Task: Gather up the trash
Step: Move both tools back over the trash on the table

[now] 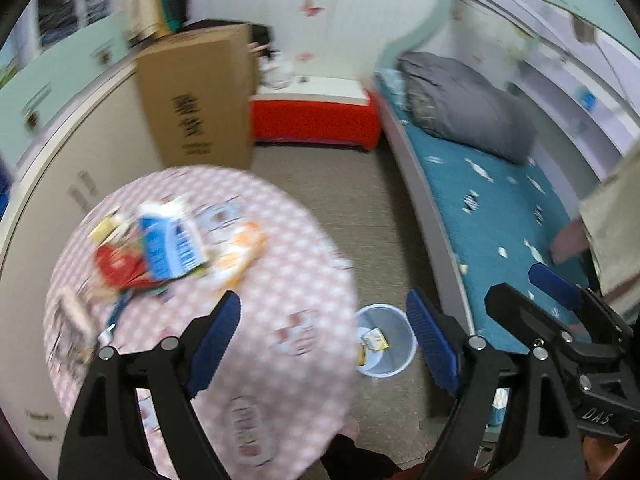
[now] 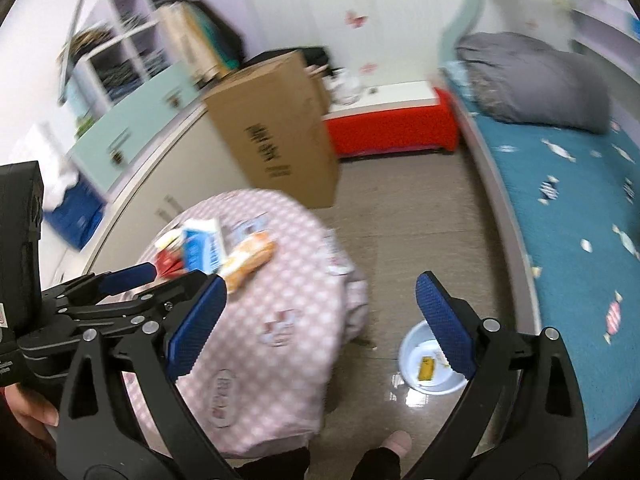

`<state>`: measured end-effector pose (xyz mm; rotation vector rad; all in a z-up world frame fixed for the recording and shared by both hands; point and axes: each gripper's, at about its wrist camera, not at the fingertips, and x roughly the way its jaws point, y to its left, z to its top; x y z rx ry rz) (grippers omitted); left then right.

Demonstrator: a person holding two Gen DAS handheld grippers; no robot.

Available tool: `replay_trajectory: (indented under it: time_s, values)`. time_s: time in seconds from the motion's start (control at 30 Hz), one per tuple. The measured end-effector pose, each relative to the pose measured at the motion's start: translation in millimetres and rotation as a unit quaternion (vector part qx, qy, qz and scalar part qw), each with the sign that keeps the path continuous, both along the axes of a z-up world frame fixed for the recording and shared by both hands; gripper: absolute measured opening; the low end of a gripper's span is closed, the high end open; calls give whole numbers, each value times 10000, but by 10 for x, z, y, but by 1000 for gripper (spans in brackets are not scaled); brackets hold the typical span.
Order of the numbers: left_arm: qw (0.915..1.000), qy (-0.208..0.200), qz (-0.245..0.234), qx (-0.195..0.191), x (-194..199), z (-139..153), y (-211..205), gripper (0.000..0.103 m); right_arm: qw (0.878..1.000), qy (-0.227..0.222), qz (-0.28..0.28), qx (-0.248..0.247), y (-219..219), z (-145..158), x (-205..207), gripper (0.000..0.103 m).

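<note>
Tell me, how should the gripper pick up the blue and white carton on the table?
Probably from above, pinching the carton across its two narrow sides. It lies flat on other wrappers on the table, so its broad face points up. Blur hides its exact edges.

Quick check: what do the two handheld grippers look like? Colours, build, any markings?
Both match: the left gripper and right gripper have matte black angular link arms with silver pivot screws, and flat blue pads with a fine ribbed texture. The right unit's body carries white lettering that looks like "DAS". No cables visible.
</note>
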<state>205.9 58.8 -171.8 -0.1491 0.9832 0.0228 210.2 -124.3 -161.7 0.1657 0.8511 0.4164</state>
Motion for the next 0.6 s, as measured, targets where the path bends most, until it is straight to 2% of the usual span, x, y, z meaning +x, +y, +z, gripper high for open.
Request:
replay_trajectory:
  time_s: [0.2, 0.4, 0.6]
  values:
    - [9981, 239, 560, -87, -282, -151, 961, 83, 9990, 196, 388, -72, 885, -73, -20, 94]
    - [9940, 580, 924, -6, -432, -389, 1920, 83, 9978, 563, 357, -75, 1606, -274, -62, 93]
    - [9871, 1153, 1113, -3, -410, -763, 2712, 83, 9963, 810, 257, -94, 2235, -530, -71, 93]
